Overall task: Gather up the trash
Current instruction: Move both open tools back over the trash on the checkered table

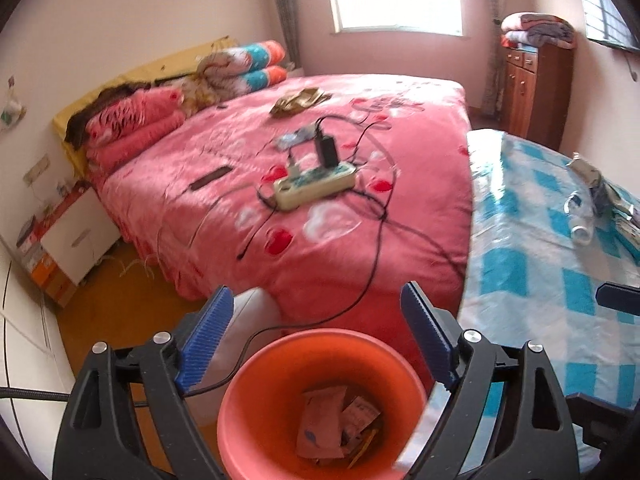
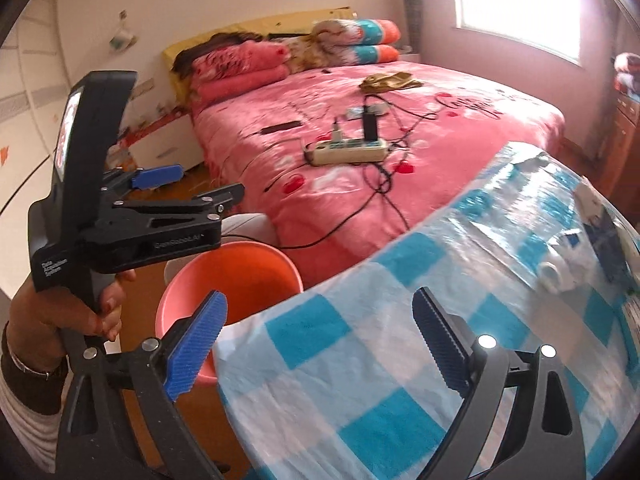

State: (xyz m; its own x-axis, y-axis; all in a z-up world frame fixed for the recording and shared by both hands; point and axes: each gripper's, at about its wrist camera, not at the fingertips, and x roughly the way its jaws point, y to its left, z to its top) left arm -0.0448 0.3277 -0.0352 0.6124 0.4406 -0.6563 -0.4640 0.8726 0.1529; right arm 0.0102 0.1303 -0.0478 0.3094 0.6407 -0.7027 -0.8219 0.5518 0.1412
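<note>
An orange bin (image 1: 256,400) stands on the floor between the bed and the table, with several paper wrappers (image 1: 324,420) inside. My left gripper (image 1: 316,292) hangs open just above the bin, nothing between its blue pads. In the right wrist view the bin (image 2: 188,276) sits at the table's left edge, and the left gripper (image 2: 196,186) is held above it by a hand. My right gripper (image 2: 320,300) is open and empty over the checked tablecloth (image 2: 360,360). A clear plastic bottle (image 1: 580,216) and crumpled wrappers (image 1: 600,184) lie on the table's far right; the bottle (image 2: 560,272) is blurred.
A pink-covered bed (image 1: 320,160) carries a power strip (image 1: 316,186) with chargers and black cables; one cable (image 1: 372,272) trails down toward the bin. A white nightstand (image 1: 76,240) stands left of the bed, and a wooden cabinet (image 1: 532,92) stands by the window wall.
</note>
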